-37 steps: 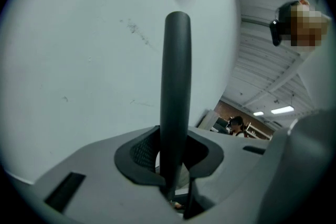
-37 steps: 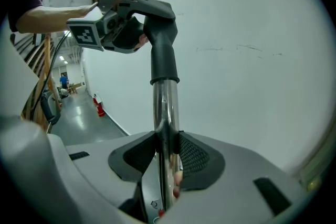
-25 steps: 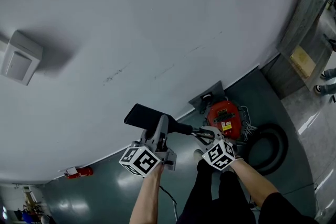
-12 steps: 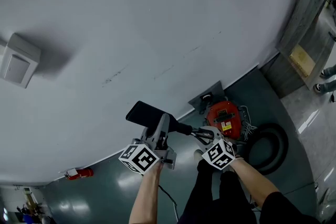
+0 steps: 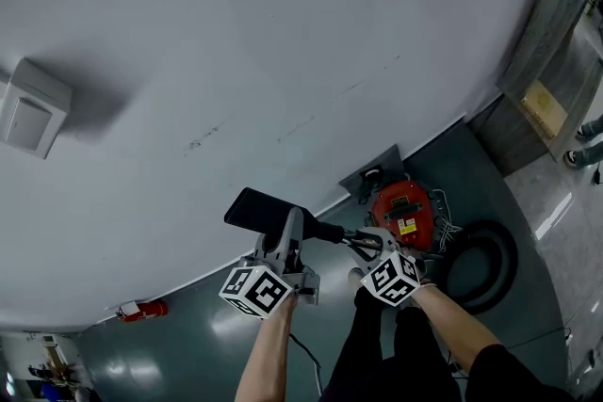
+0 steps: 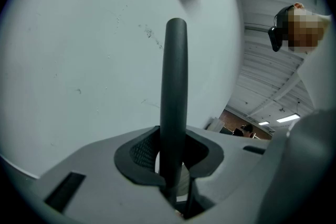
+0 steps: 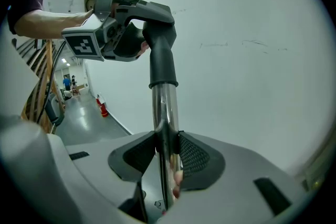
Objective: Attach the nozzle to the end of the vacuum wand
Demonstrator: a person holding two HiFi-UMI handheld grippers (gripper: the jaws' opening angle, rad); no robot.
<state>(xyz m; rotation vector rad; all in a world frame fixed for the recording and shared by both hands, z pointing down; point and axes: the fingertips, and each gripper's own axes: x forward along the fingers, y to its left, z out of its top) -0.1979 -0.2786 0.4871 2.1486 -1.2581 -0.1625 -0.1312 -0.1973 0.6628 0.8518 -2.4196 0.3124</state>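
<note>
Nozzle and wand held up before a pale wall (image 5: pixel 283 42)

The black nozzle (image 5: pixel 259 210) is clamped in the jaws of the left gripper (image 6: pixel 173 160), with its collar fitted over the end of the chrome wand (image 7: pixel 163 107). The wand is gripped by the jaws of the right gripper (image 7: pixel 167 157). A red vacuum cleaner (image 5: pixel 401 214) is seen on the floor (image 5: pixel 490 174).

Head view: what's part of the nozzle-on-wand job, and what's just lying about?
Job:
- nozzle, in left gripper jaws
- wand, in right gripper jaws
- vacuum
- hose

Lying about:
- wall box
- red item on floor
- cabinet
</note>
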